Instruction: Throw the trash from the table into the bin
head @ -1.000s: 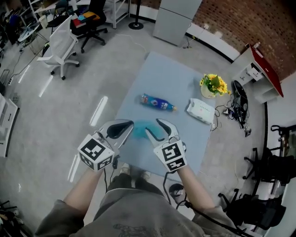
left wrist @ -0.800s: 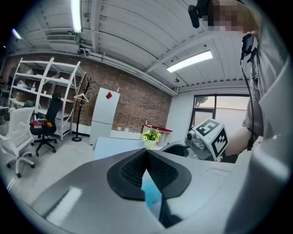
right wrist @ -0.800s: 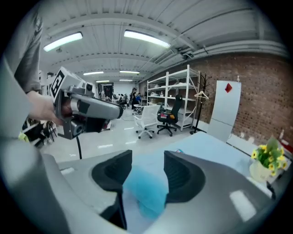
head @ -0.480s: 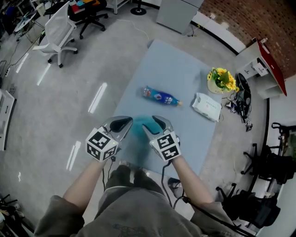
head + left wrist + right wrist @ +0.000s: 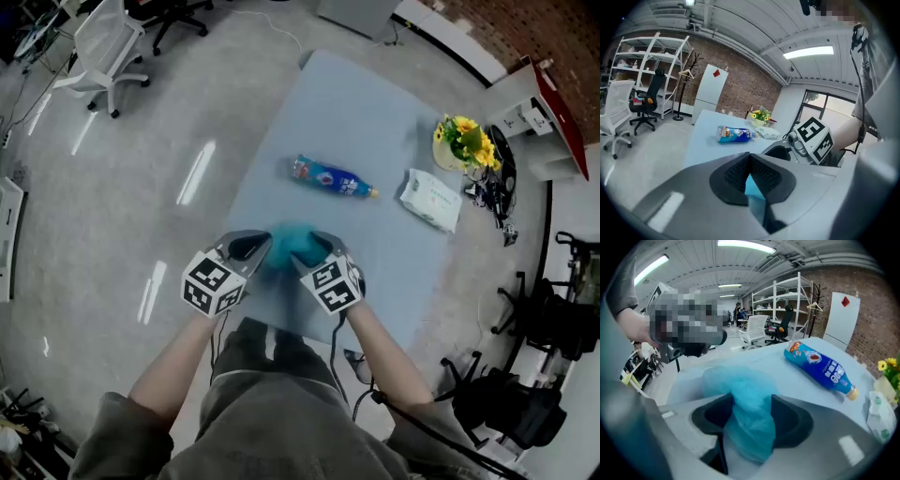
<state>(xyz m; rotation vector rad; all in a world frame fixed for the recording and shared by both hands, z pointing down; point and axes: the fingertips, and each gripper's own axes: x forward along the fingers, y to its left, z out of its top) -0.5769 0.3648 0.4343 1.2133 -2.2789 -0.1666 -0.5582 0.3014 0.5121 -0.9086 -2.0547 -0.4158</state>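
Note:
A crumpled blue plastic bag (image 5: 291,246) lies bunched at the near end of the light-blue table (image 5: 356,103), between my two grippers. My left gripper (image 5: 258,246) is shut, with a thin sliver of the blue bag (image 5: 752,187) pinched between its pads. My right gripper (image 5: 314,248) has a thick bunch of the bag (image 5: 745,399) between its jaws, touching both pads; these jaws have just been opening. A blue plastic bottle (image 5: 333,178) lies on its side mid-table. A white tissue pack (image 5: 431,199) lies to its right.
A pot of yellow flowers (image 5: 464,141) stands at the table's far right edge. A white cabinet with a red top (image 5: 544,122) is beyond it. A white office chair (image 5: 98,37) stands on the floor at far left. Cables hang below my right arm.
Both grippers have come down toward the table's near end and drawn closer together. The blue bag, spread between them before, is now bunched up.

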